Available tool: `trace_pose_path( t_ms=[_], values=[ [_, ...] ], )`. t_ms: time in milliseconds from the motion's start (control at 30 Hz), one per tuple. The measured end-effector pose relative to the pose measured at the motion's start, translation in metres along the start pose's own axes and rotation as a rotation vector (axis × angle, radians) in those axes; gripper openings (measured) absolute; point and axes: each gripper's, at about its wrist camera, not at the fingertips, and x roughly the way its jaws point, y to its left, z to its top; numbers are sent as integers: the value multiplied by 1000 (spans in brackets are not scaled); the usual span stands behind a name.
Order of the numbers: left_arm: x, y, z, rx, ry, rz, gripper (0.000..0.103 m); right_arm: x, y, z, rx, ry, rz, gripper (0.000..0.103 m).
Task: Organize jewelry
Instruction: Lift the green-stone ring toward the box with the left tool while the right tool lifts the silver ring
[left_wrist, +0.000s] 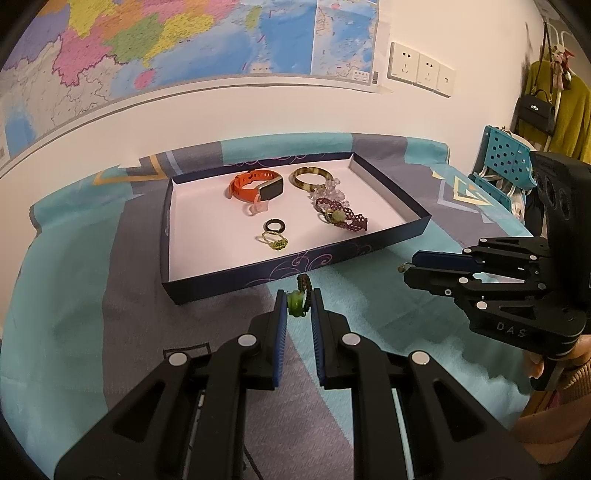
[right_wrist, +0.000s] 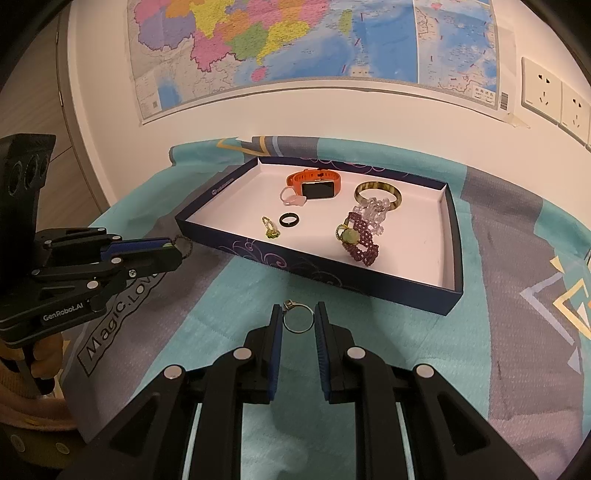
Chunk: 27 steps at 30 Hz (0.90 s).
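Teal cloth (right_wrist: 240, 295) covered the table; nearest, the left gripper (left_wrist: 298, 308) pinched a green-stoned ring (left_wrist: 295, 304), the right gripper (right_wrist: 298, 319) a thin metal ring (right_wrist: 297, 321). Beyond, the tray (right_wrist: 452, 291) awaited both; next, lowering them inside.

Background beyond the jewelry work.
Colourful wall map (left_wrist: 166, 40) at twelve o'clock, white wall sockets (left_wrist: 421, 68) at one, mustard coat (left_wrist: 565, 110) with black handbag (left_wrist: 537, 110) at two, teal perforated chair (left_wrist: 506, 155) below; patterned teal-grey cloth (right_wrist: 517, 258) underneath.
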Motion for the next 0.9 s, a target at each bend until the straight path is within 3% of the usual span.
trace_pose_path(
  t_ms=[900],
  values=[
    [2, -3, 8, 14, -8, 0, 13, 4, -3, 6, 1, -4, -1, 16]
  ],
)
